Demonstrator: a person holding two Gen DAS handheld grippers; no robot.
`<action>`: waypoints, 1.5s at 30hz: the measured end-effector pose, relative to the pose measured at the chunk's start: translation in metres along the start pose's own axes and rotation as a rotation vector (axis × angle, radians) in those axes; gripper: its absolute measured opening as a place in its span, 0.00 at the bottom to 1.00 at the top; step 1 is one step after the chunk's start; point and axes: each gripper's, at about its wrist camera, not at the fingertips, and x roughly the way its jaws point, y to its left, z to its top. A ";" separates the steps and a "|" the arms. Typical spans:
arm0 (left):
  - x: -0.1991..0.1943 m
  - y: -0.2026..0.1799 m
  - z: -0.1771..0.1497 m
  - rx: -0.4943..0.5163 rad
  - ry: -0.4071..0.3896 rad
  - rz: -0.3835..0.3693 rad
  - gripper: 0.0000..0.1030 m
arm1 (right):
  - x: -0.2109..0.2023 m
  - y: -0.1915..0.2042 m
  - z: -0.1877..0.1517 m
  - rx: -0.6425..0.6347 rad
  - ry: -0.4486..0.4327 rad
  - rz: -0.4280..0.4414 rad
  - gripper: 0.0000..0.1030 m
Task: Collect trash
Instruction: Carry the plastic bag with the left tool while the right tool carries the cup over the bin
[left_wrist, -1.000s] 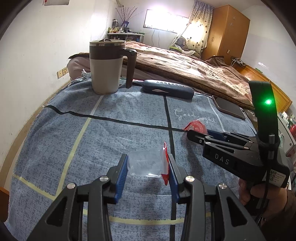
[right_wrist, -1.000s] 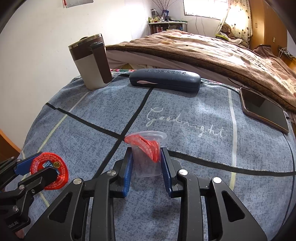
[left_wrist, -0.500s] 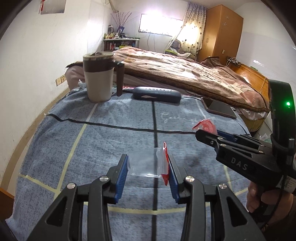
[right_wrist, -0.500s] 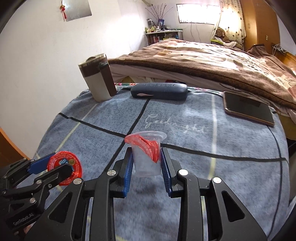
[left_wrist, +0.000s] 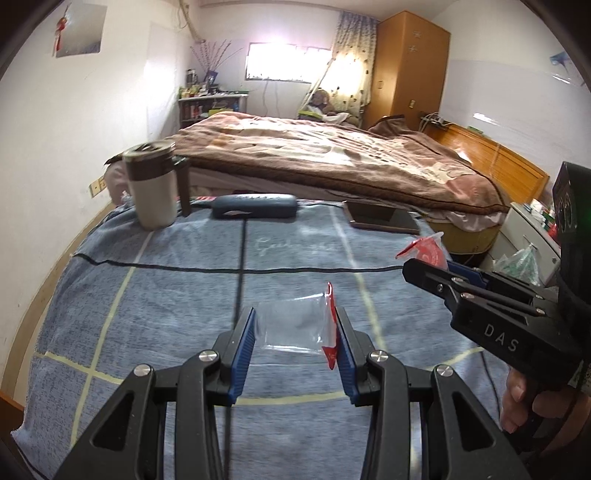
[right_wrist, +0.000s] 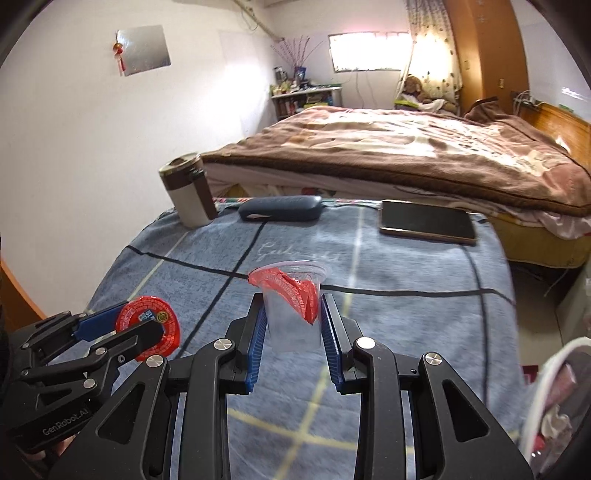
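My left gripper (left_wrist: 293, 328) is shut on a clear plastic cup lying sideways (left_wrist: 291, 325), its red foil lid (left_wrist: 331, 332) against the right finger; that lid also shows in the right wrist view (right_wrist: 149, 328). My right gripper (right_wrist: 291, 321) is shut on an upright clear cup (right_wrist: 291, 317) with a torn red lid (right_wrist: 295, 291) hanging inside. The right gripper also shows in the left wrist view (left_wrist: 436, 266) at the right with its cup's red lid (left_wrist: 424, 253). Both are held above the blue blanket-covered table (left_wrist: 147, 295).
A brown-and-cream mug (left_wrist: 155, 188), a dark glasses case (left_wrist: 255, 206) and a phone (left_wrist: 384, 218) lie at the table's far edge, with the bed (left_wrist: 332, 155) behind. A white-rimmed bin with rubbish (right_wrist: 557, 406) sits at the lower right in the right wrist view.
Both grippers have risen and pulled back from the table with their cups held. The right gripper has swung to the right, bringing the bin into view.
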 end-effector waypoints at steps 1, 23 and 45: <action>-0.002 -0.006 0.000 0.008 -0.005 -0.006 0.41 | -0.006 -0.005 -0.002 0.012 -0.005 -0.008 0.31; -0.004 -0.156 -0.007 0.190 -0.014 -0.202 0.41 | -0.102 -0.114 -0.041 0.168 -0.103 -0.189 0.31; 0.004 -0.291 -0.025 0.342 0.034 -0.375 0.41 | -0.169 -0.204 -0.077 0.273 -0.131 -0.376 0.31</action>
